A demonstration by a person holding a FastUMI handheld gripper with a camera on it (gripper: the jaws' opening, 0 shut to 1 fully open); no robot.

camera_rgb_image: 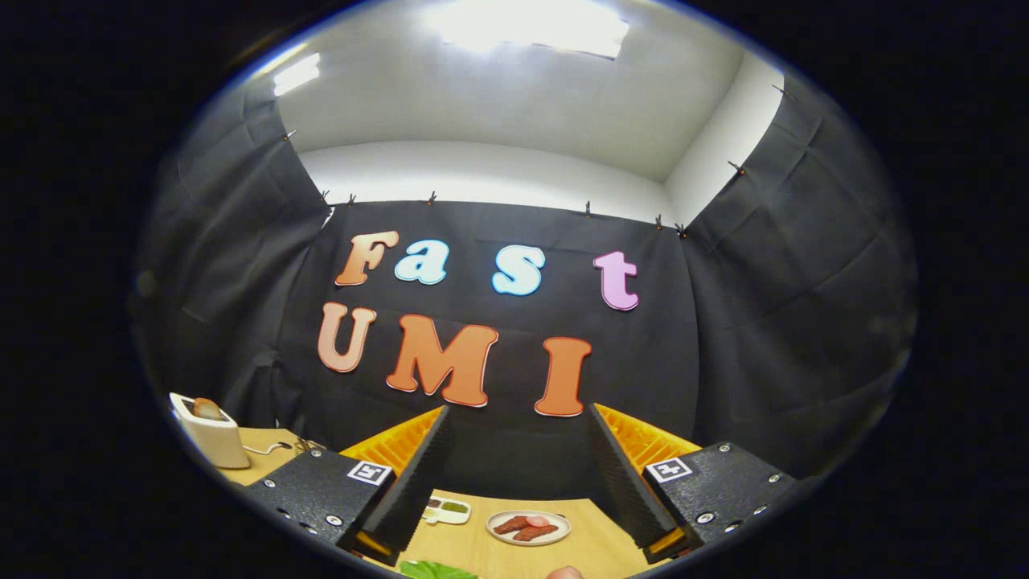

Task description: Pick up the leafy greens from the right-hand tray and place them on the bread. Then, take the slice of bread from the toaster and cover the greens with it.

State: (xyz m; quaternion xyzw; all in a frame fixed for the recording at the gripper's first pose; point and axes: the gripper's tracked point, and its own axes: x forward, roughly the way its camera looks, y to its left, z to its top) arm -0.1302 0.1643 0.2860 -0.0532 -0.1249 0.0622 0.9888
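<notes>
Starting nearest the gripper (514, 498), we find its two fingers spread wide with nothing between them, held above the wooden table (474, 547).

1. Leafy greens (434, 571). A green leaf edge lies on the table just below the fingers, nearer the left one. We cannot tell whether it rests in a tray, since its support is cut off. We judge the greens to be very light, thin and limp; they will likely fold or droop when lifted. We recommend closing on a bunched or thicker part near the middle, not a loose edge that could tear or slip out.

2. A small pinkish rounded thing (565, 572) sits just beside the greens toward the right finger; we cannot identify it.

3. Plate (528, 527). Ahead of the fingers, between them, a round plate carries reddish-brown slices. No bread is clearly distinguishable here.

4. Small tray (447, 510). To the left of the plate, close to the left finger, a compartment tray holds dark and green contents too small to name.

5. Toaster (213, 434). Well apart, far left beyond the left finger, a white toaster stands upright with a slice of bread (207, 408) protruding from its slot. We judge the slice light, fairly stiff and crumbly; grip the exposed top across its flat faces with moderate pressure.
</notes>
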